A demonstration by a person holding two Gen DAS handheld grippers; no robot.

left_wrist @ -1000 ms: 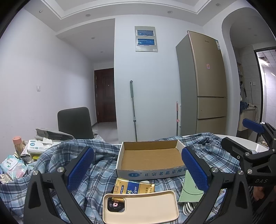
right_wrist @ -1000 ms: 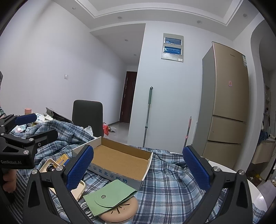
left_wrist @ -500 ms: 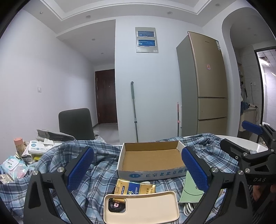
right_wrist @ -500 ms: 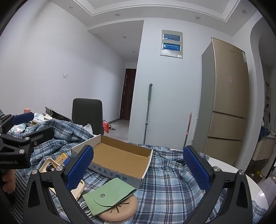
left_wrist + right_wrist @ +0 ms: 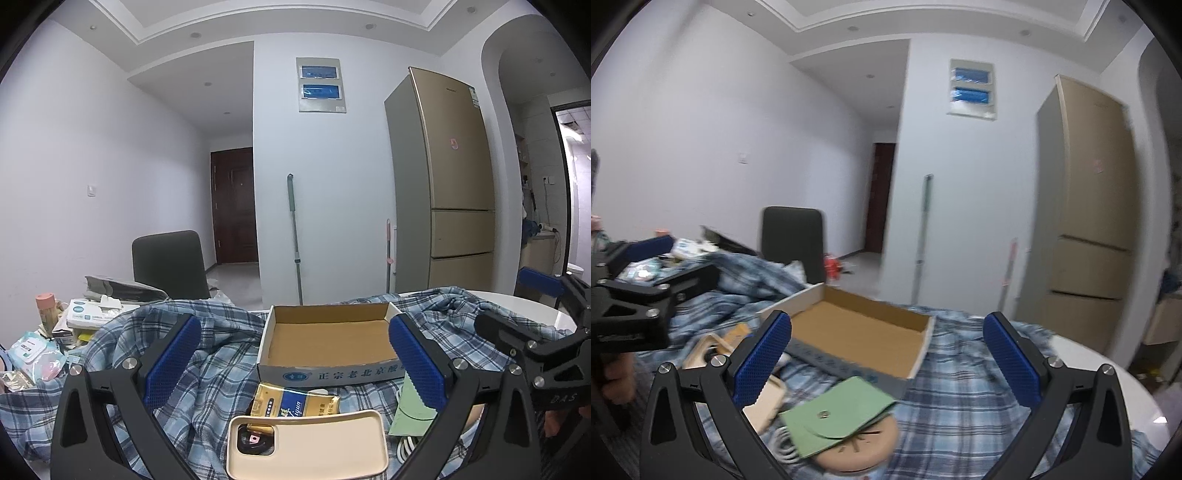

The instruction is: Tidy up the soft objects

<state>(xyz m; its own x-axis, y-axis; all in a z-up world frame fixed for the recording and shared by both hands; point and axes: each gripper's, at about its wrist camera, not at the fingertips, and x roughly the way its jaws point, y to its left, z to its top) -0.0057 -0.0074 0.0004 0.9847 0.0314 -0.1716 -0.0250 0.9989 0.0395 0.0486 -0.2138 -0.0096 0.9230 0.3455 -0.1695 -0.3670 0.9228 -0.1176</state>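
A blue plaid shirt (image 5: 122, 354) lies crumpled over the table; it also shows in the right wrist view (image 5: 964, 387). An empty cardboard box (image 5: 328, 332) sits on it, also in the right wrist view (image 5: 864, 336). In front of the box lie a beige phone case (image 5: 306, 443), a gold and blue packet (image 5: 295, 402) and a green pouch (image 5: 838, 417) on a beige disc (image 5: 864, 446). My left gripper (image 5: 295, 358) is open and empty above the phone case. My right gripper (image 5: 886, 358) is open and empty above the pouch.
Tissue packs and boxes (image 5: 85, 317) clutter the table's left end. A dark chair (image 5: 168, 266) stands behind the table. A fridge (image 5: 443, 184) and a mop (image 5: 293, 236) stand at the far wall. The white table edge (image 5: 1108, 380) shows at right.
The right wrist view has swung, blurred, so the box and pouch sit more to the centre. The left wrist view has barely changed. Both grippers stay open.
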